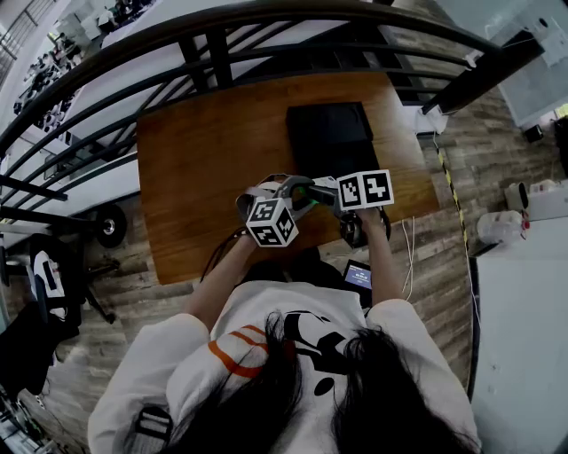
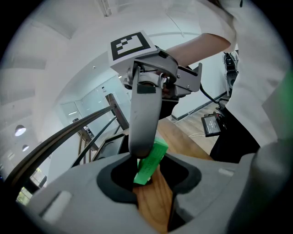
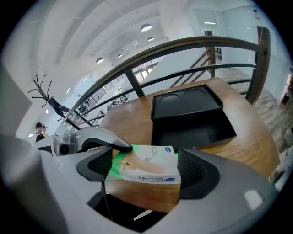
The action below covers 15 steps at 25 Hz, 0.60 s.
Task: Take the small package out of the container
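So the biggest thing there was the wooden table (image 1: 204, 160), pushed up against a dark railing (image 1: 266, 27), with the open black container (image 3: 192, 125) sitting toward its far side. Nothing was showing inside it from the right gripper view, which fits, since the small package (image 3: 143, 165) was already out. It was up in the air over the near part of the table, well apart from the container and close to the person's body. The right gripper (image 3: 146, 176) had it by the two short ends, jaws spread fairly wide with the pads pressing on either side. I'd guess that's just because the box is wide and flat, and that grip keeps the printed face up and level. The left gripper (image 2: 153, 183) came in from the side with its jaws apart. The green edge of the package sat in the gap and I couldn't see either pad pressing on it. One of its fingers (image 3: 98, 137) lay right over the package's top corner in the right gripper view, but I can't tell if it actually touched. To me that looked like steadying or setting up a handover, not a second grip. The removal part of the job looked basically done.
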Each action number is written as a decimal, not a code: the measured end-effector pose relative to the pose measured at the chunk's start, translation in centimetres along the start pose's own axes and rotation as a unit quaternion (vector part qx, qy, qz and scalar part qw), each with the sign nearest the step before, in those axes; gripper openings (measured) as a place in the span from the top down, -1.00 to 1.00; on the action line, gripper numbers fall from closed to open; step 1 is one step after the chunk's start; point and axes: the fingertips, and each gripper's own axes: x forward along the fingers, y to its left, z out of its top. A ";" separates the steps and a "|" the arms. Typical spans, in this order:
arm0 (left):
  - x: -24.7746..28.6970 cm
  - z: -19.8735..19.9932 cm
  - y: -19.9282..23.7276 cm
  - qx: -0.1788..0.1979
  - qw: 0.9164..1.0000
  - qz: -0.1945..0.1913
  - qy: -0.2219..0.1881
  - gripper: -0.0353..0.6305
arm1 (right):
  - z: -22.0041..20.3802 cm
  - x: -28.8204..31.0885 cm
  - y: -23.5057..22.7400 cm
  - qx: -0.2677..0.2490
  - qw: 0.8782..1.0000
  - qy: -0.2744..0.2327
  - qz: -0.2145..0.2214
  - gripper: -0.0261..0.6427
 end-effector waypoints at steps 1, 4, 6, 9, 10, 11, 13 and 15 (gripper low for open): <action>-0.3 0.1 -0.2 -0.001 1.000 -0.001 -0.003 0.43 | -0.2 -0.2 0.3 -0.001 1.000 -0.005 -0.002 -0.49; -1.3 0.5 -1.1 -0.006 1.000 -0.006 -0.017 0.44 | -0.9 -0.9 1.2 0.002 1.000 -0.024 -0.007 -0.48; -1.7 0.8 -2.0 -0.002 1.000 -0.017 -0.024 0.49 | -1.0 -1.7 1.6 0.018 0.998 -0.053 -0.013 -0.35; -2.0 0.9 -3.7 0.010 0.999 -0.033 -0.027 0.62 | -1.2 -3.0 1.5 0.034 0.994 -0.091 -0.041 0.14; -2.2 1.1 -4.2 0.005 0.999 -0.036 -0.032 0.62 | -1.7 -3.3 1.4 0.029 0.994 -0.090 -0.050 0.14; -2.3 1.3 -4.6 -0.004 0.998 -0.039 -0.040 0.62 | -2.4 -3.6 1.3 0.026 0.994 -0.087 -0.057 0.14; -2.4 2.0 -5.3 -0.016 0.998 -0.042 -0.052 0.63 | -3.8 -4.3 1.1 0.030 0.994 -0.088 -0.063 0.14; -2.4 2.4 -5.9 -0.016 0.997 -0.044 -0.055 0.63 | -4.8 -5.2 0.8 0.043 0.992 -0.099 -0.066 0.15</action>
